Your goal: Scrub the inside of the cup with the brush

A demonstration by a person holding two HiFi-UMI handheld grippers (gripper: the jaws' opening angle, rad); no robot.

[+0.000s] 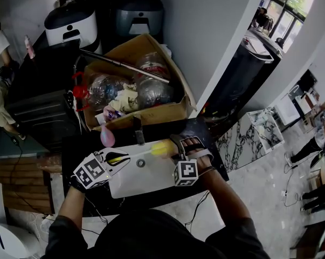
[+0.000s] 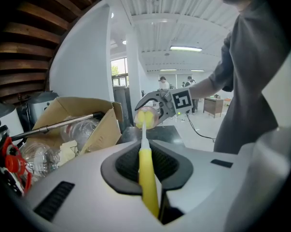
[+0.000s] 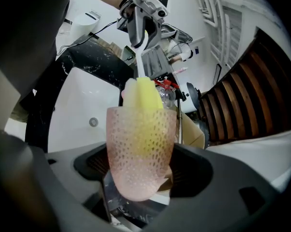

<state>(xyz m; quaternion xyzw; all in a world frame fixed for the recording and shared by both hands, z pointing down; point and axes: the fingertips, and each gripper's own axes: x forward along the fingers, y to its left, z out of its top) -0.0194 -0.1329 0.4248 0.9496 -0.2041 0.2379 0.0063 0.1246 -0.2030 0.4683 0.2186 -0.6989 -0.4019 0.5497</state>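
A pink translucent dimpled cup [image 3: 140,153] is clamped on its side in my right gripper [image 3: 140,180], mouth towards the left gripper. In the head view the cup [image 1: 160,148] hangs over the white sink [image 1: 151,182], with the right gripper [image 1: 177,143] shut on it. My left gripper [image 1: 122,158] is shut on the yellow handle of the brush [image 2: 147,178]. The brush's white stem runs forward, and its yellow sponge head [image 3: 144,98] sits inside the cup [image 2: 147,117]. The two grippers face each other across the basin.
An open cardboard box [image 1: 151,115] full of plastic bottles, with a metal rod across it, stands just behind the sink. A dark faucet [image 1: 138,131] and a pink object [image 1: 107,137] sit at the sink's back edge. Dark marbled counter [image 1: 205,139] surrounds the basin.
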